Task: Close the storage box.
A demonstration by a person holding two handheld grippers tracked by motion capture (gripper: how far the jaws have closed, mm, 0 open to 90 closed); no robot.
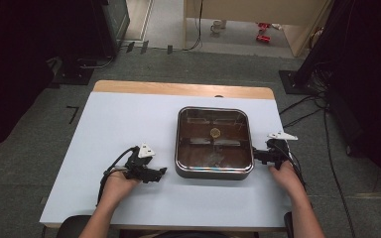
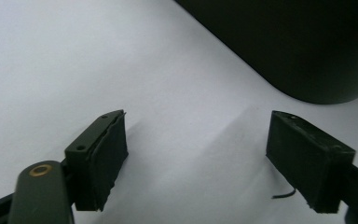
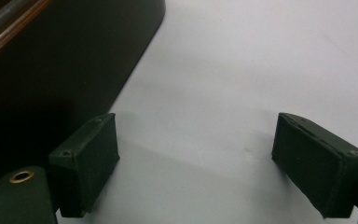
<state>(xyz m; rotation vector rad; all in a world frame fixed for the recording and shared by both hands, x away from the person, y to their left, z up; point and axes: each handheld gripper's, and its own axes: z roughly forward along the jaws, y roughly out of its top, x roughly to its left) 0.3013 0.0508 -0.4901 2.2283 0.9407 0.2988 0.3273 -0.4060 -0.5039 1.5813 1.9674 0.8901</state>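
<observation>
Two pairs of black jaws are mine here, and both stand wide apart with nothing between them but bare table. In the left gripper view, my left gripper (image 2: 196, 158) shows blocky rectangular pads (image 2: 107, 154) with a matte, slightly rough face and a frayed edge; a thin dark thread curls beside the far pad. Below them lies the smooth, pale blue-white table top (image 2: 74, 56), and the dark rounded corner of the square metal tray (image 2: 307, 42) sits ahead, apart from my pads.

In the right gripper view, my right gripper (image 3: 196, 163) is spread just as wide, its flat pads (image 3: 321, 163) holding nothing. One pad stands just beside the tray's dark, glossy outer wall (image 3: 65, 60), whose rim catches a brownish glint; I cannot tell whether they touch.

From the high view, my left gripper (image 1: 151, 172) lies low on the table near the tray's left side, and my right gripper (image 1: 263, 156) is at its right edge. The tray (image 1: 214, 176), shallow with rounded corners and a shiny grey rim, sits right of centre on the table (image 1: 119, 124). A strip of light wood runs along the table's far edge.
</observation>
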